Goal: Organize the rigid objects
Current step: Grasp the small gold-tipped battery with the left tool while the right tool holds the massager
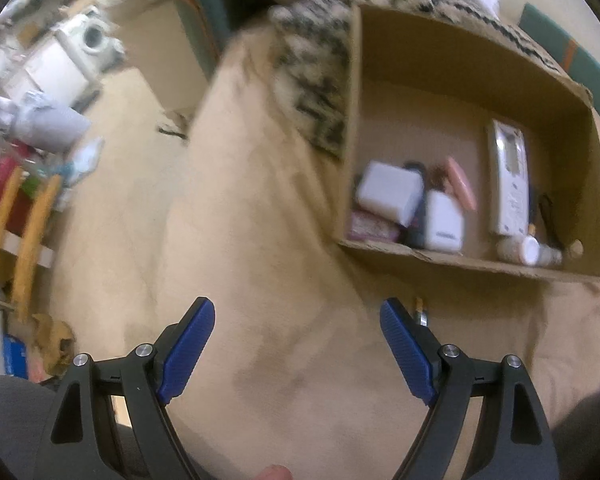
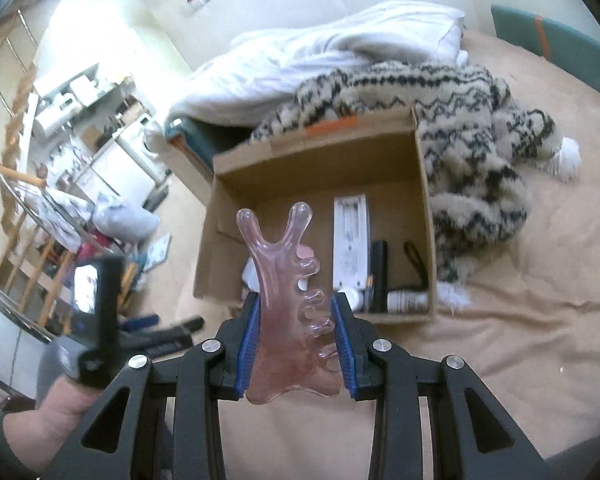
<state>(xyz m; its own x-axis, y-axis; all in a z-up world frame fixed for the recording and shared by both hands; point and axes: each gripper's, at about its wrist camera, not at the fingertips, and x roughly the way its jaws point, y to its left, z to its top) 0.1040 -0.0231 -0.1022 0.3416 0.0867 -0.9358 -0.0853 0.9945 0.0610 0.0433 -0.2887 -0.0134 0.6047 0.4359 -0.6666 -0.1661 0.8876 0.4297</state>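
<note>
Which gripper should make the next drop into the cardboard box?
Right. The right gripper already clamps the pink comb-shaped tool, pointed at the cardboard box. The left gripper is open and empty over the bedsheet.

No text can be read: the print on the white charger (image 1: 444, 222) in the box (image 1: 452, 258) and on the remote (image 1: 508, 178) is blurred.
</note>
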